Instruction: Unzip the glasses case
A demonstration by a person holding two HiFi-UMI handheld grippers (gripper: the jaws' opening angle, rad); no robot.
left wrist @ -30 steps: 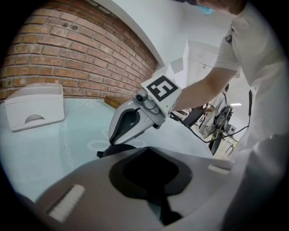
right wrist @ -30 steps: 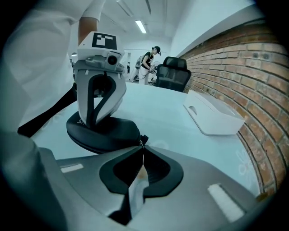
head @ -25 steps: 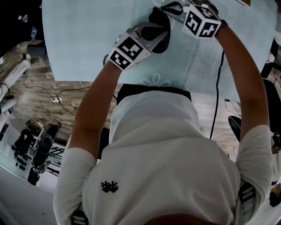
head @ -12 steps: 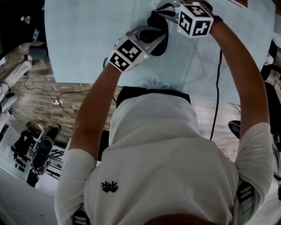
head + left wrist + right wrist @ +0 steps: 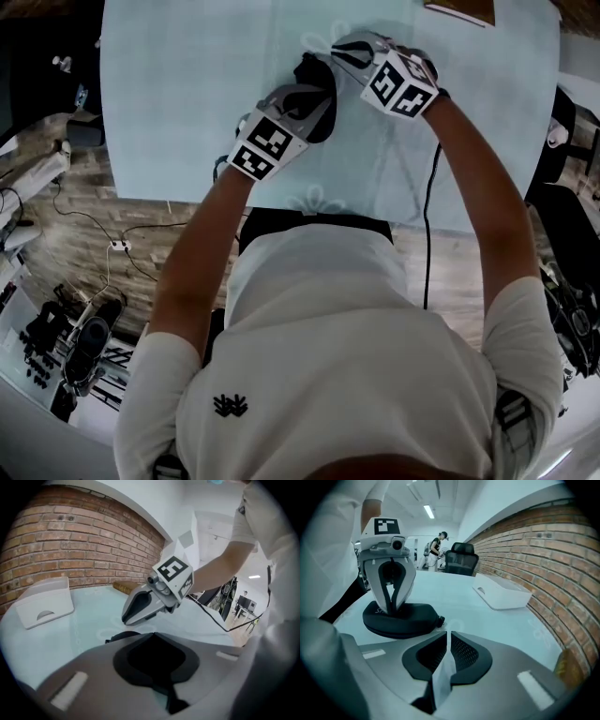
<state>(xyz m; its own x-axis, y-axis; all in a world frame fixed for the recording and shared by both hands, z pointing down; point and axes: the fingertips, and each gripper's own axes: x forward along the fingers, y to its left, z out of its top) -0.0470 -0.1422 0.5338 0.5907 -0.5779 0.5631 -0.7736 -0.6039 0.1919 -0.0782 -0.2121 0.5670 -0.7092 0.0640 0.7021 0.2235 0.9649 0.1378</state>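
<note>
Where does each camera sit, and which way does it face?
Head view: on the person's head, steeply down at the table; shows torso, both arms.
Left gripper view: on the left gripper, looking along its jaws toward the brick wall; shows the right gripper and forearm.
Right gripper view: on the right gripper, facing the left gripper's tips on the glasses case.
Shared: both gripper views show the white tray.

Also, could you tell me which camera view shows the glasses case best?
The right gripper view: nearly the whole glasses case shows, side-on, with the left gripper pressing on top. In the head view the left gripper and right gripper cover most of it; the left gripper view shows only its edge beyond the jaws.
</note>
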